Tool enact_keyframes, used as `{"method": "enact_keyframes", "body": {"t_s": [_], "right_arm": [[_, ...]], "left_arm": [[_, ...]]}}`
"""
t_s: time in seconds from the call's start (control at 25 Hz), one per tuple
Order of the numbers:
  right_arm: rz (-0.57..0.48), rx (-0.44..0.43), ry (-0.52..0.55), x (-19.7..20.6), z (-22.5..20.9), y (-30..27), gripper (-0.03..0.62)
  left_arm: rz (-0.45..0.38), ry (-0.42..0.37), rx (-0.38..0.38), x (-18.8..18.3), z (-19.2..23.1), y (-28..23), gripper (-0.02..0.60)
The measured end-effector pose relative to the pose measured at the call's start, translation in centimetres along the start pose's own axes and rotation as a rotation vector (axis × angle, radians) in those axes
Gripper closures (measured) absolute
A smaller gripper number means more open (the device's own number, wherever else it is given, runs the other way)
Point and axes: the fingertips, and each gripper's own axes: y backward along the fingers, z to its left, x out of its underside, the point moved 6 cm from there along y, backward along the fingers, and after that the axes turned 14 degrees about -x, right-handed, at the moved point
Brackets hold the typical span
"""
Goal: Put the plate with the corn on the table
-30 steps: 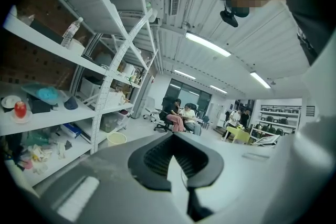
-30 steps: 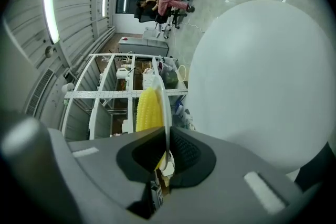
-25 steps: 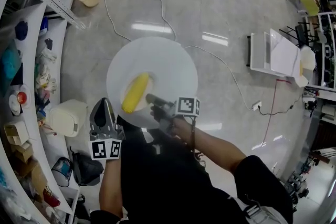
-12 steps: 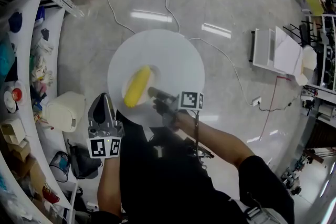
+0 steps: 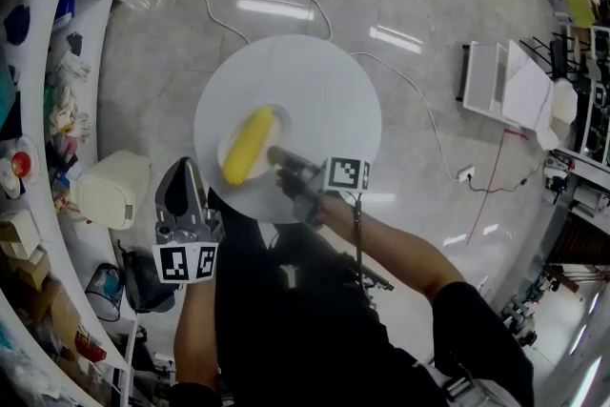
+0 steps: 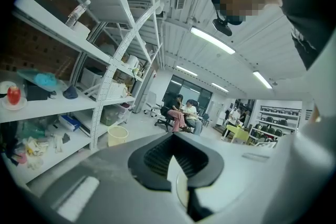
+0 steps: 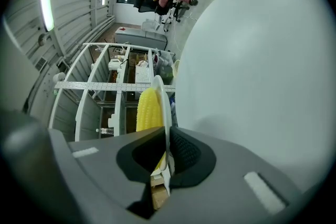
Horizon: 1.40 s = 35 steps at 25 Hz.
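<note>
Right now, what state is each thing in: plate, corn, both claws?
plate: held by its rim, over the round table
corn: lying on the plate
right claw: shut on the plate
left claw: shut, holding nothing

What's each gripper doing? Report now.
Left gripper: closed, empty.
Right gripper: closed on the rim of the plate carrying the corn.
</note>
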Motion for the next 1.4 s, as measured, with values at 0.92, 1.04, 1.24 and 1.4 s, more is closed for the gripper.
{"method": "enact_keyframes", "body": {"t_s": [0.92, 1.04, 1.24, 1.4], "right_arm": [[-0.017, 0.039, -0.030, -1.1, -4.9, -1.3, 0.565], [-0.013, 0.039, -0.024, -1.3, -5.3, -1.8, 0.565], [-0.003, 0.055, -0.020, -1.6, -5.8, -2.5, 0.565], [-0.009, 0.076, -0.034, -1.9, -6.3, -2.7, 0.565]], "left_arm": [[0.036, 0.015, 0.005, 1.9, 0.5, -1.7, 0.581], [0.040, 0.019, 0.007, 2.0, 0.6, -1.9, 0.581], [0.042, 0.023, 0.009, 1.9, 0.7, -2.3, 0.581], [0.047, 0.029, 0.007, 2.0, 0.8, -2.6, 0.581]]}}
